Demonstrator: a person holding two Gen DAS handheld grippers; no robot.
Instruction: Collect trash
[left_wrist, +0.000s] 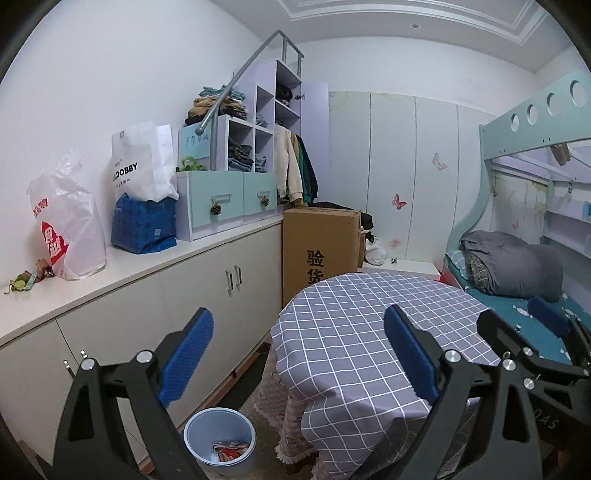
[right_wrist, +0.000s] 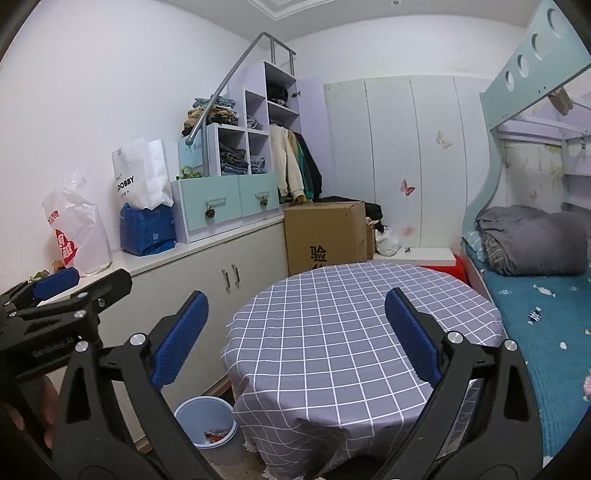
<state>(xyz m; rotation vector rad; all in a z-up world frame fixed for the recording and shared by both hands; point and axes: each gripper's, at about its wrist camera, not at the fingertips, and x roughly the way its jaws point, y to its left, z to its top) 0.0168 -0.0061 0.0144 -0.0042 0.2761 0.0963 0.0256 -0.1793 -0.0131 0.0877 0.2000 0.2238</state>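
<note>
A pale blue waste bin (left_wrist: 220, 439) stands on the floor between the white cabinet and the round table, with red and orange wrappers (left_wrist: 229, 451) inside; it also shows in the right wrist view (right_wrist: 205, 424). Small scraps of trash (left_wrist: 27, 278) lie on the cabinet top at far left, beside a white plastic bag (left_wrist: 70, 225). My left gripper (left_wrist: 299, 354) is open and empty, held above the bin and the table's edge. My right gripper (right_wrist: 295, 336) is open and empty over the table. The left gripper (right_wrist: 48, 295) shows at the right wrist view's left edge.
A round table with a grey checked cloth (right_wrist: 362, 332) fills the middle. A white cabinet (left_wrist: 155, 295) runs along the left wall with bags and drawers on top. A cardboard box (left_wrist: 321, 251) stands behind the table. A bunk bed (right_wrist: 535, 295) is at right.
</note>
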